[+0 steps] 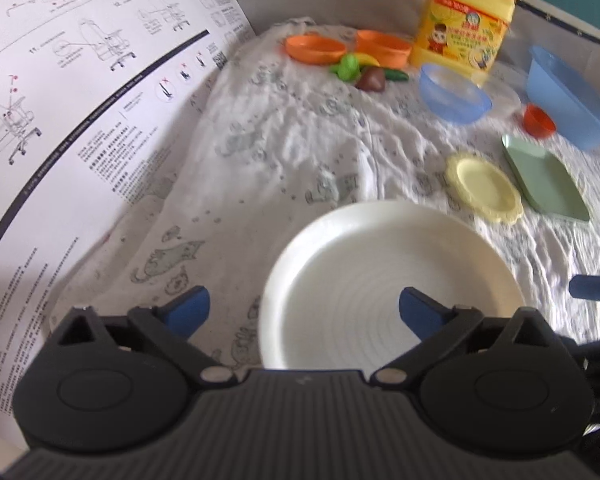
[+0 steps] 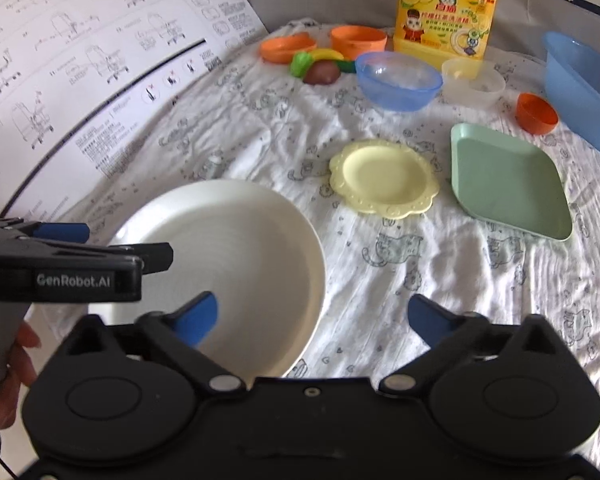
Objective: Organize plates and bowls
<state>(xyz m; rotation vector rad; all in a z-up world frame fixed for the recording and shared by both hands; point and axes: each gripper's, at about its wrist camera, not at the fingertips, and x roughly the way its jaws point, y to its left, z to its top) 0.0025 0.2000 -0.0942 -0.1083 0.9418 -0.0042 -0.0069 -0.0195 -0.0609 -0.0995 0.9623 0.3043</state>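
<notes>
Both tools tilt steeply down at the cloth-covered table (image 2: pixel 440 280). The left hand-held gripper (image 1: pixel 305 308) has its jaws spread wide, straddling the near left rim of the white plate (image 1: pixel 380 264), nothing pinched. The right hand-held gripper (image 2: pixel 313 316) is spread wide too, its left finger over the plate's right side, empty. A hand (image 2: pixel 14 364) grips the left tool's handle. Ahead of the right one sit the yellow plate (image 2: pixel 384 178) and green tray (image 2: pixel 508 184).
</notes>
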